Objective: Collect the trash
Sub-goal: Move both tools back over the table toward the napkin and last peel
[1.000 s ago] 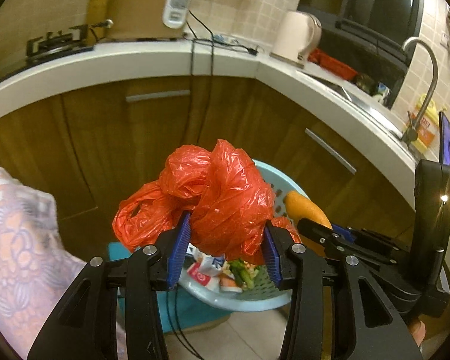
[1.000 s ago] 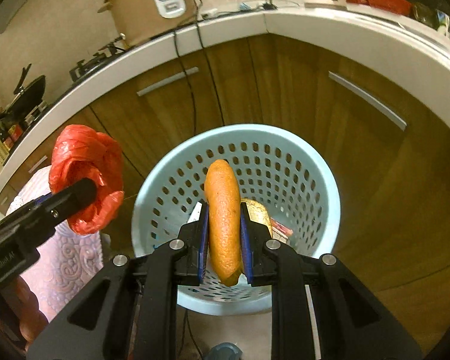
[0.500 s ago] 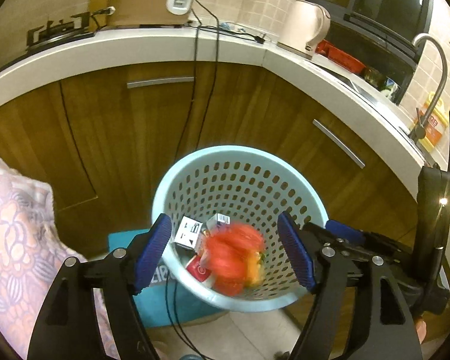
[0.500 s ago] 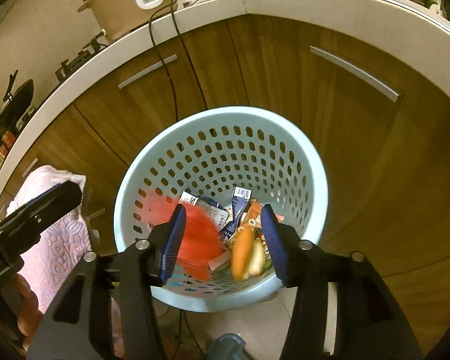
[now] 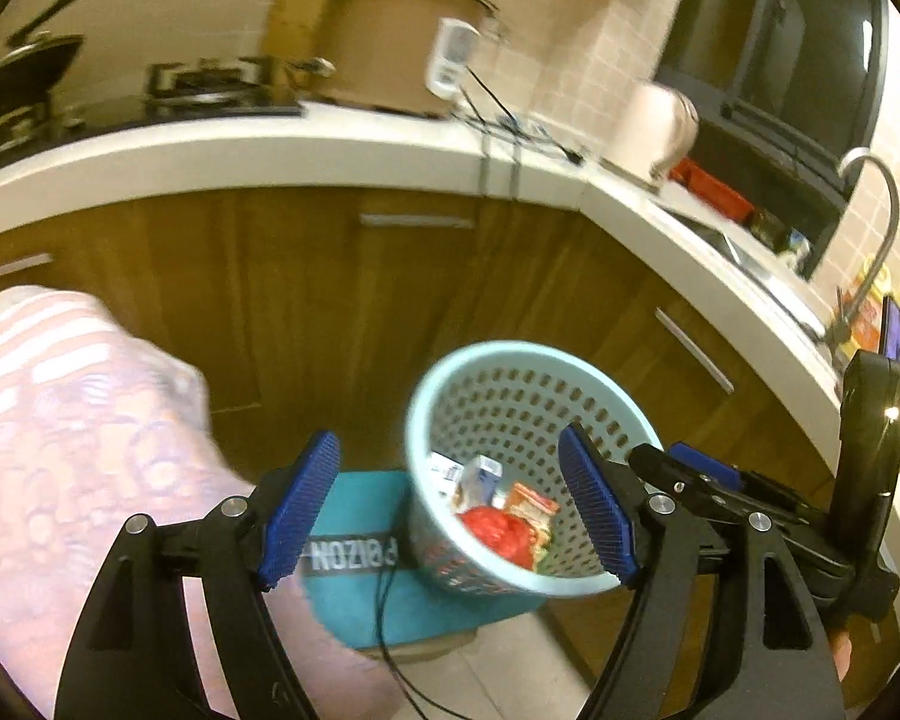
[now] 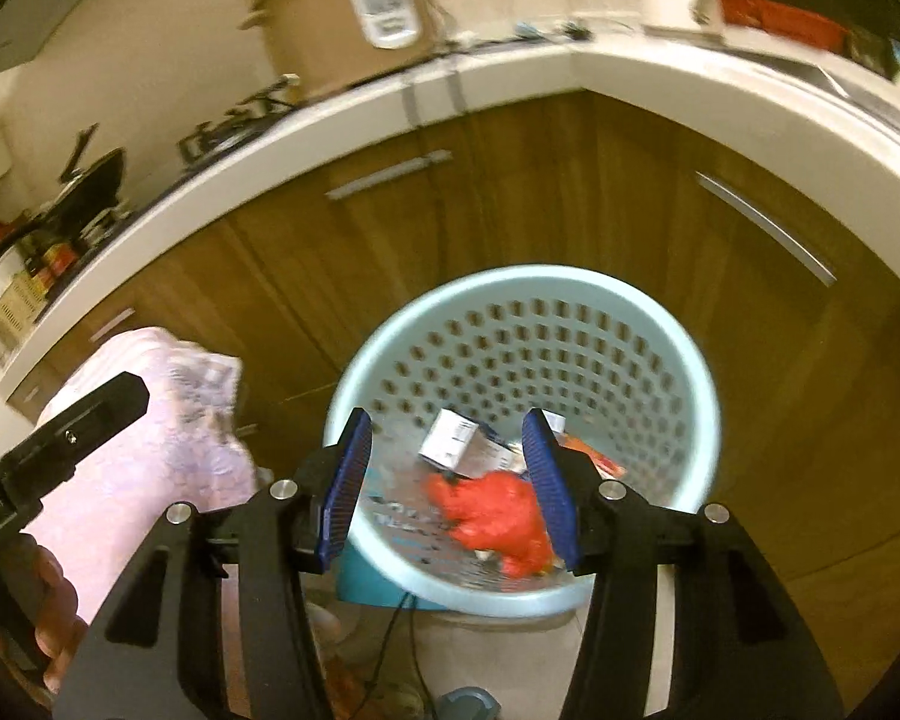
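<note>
A light blue perforated basket [image 5: 513,360] [image 6: 630,294] stands on the floor by the wooden corner cabinets. Inside it lie a crumpled red plastic bag [image 5: 495,531] [image 6: 498,510], small cartons [image 5: 480,471] [image 6: 456,441] and other wrappers. My left gripper [image 5: 450,510] is open and empty, above and left of the basket. My right gripper [image 6: 447,486] is open and empty, over the basket's near rim. The right gripper also shows in the left wrist view [image 5: 708,477].
A teal box [image 5: 360,570] sits on the floor beside the basket, with a black cable [image 5: 390,630] over it. The person's pink patterned clothing [image 5: 60,420] [image 6: 150,420] is at the left. The white counter [image 5: 270,156] carries a rice cooker [image 5: 390,42] and a kettle [image 5: 660,126].
Both grippers opened: the red bag and the orange item dropped into the basket. Both grippers have since drawn back and swung left, and the views are blurred by motion.
</note>
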`<state>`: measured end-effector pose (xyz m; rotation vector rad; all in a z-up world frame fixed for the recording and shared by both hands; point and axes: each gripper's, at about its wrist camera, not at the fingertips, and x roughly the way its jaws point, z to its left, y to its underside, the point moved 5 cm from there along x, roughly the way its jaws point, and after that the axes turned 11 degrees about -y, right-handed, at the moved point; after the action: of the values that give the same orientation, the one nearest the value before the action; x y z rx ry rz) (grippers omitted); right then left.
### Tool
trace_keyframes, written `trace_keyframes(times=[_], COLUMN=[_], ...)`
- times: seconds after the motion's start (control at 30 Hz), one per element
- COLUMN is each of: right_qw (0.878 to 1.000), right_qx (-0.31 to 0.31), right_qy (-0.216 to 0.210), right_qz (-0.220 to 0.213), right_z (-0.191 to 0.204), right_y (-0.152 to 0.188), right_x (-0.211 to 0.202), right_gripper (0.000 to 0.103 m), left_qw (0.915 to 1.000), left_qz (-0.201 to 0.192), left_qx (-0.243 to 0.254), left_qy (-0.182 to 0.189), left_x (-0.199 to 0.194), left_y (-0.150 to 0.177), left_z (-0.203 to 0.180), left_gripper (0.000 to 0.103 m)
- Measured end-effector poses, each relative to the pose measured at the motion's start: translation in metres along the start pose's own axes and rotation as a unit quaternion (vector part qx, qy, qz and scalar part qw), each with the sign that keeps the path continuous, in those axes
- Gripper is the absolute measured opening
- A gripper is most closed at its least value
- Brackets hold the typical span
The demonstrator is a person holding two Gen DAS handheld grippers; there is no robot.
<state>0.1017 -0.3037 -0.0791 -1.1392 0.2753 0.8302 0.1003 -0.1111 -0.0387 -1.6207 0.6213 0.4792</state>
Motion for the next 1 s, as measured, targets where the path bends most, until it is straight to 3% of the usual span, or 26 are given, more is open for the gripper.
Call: trace_keyframes(times=[0.23, 0.5, 0.8, 1.0], right_qw=[0.997, 0.984, 0.956, 0.933], right_qx=[-0.064, -0.147, -0.246, -0.296], right_qy=[-0.048, -0.103, -0.155, -0.193], right_qz=[0.005, 0.018, 0.032, 0.07], right_z=[0.083, 0.195, 0.325, 0.398], right_y=[-0.003, 0.003, 0.02, 0.048], right_x=[0.017, 0.035, 0.067, 0.12], right_gripper=[0.049, 0.049, 0.049, 0.049], left_qw=[0.9964, 0.9843, 0.963, 0.9475], left_qz=[-0.037, -0.068, -0.091, -0.075], left_qx=[-0.058, -0.104, -0.143, -0.188], left_qy=[-0.05, -0.125, -0.21, -0.247], left_x=[-0.048, -0.1, -0.149, -0.146], left_y=[-0.007, -0.007, 0.003, 0.014], left_z=[0.077, 0.172, 0.273, 0.341], left_gripper=[0.074, 0.074, 0.074, 0.074])
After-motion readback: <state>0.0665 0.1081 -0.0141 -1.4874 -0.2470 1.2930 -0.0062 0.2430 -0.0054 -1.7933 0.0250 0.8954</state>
